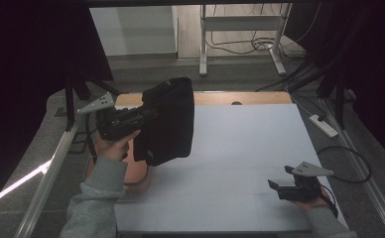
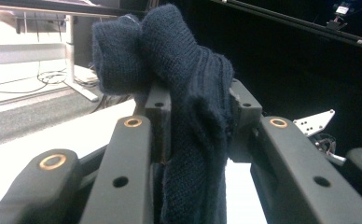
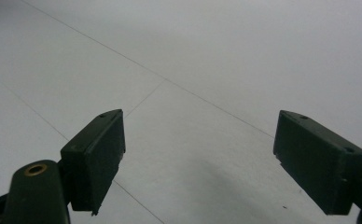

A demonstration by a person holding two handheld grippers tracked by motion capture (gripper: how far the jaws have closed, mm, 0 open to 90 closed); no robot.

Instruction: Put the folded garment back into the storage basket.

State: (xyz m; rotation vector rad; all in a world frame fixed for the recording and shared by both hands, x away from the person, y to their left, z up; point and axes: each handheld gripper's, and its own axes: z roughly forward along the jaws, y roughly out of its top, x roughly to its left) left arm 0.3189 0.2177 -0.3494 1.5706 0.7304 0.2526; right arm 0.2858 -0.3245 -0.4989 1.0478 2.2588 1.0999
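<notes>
Left claw (image 1: 153,115) pinches dark knit garment (image 1: 168,121), hanging long-axis down above surface (image 1: 240,148) left edge; right claw (image 1: 276,186) spread, well apart, low right.

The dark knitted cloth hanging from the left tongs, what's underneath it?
Under the dark knitted cloth lie the white table top and part of an orange tray. The cloth covers the rest of the tray.

No text, label, brand, number or sign is legible on anything here.
</notes>
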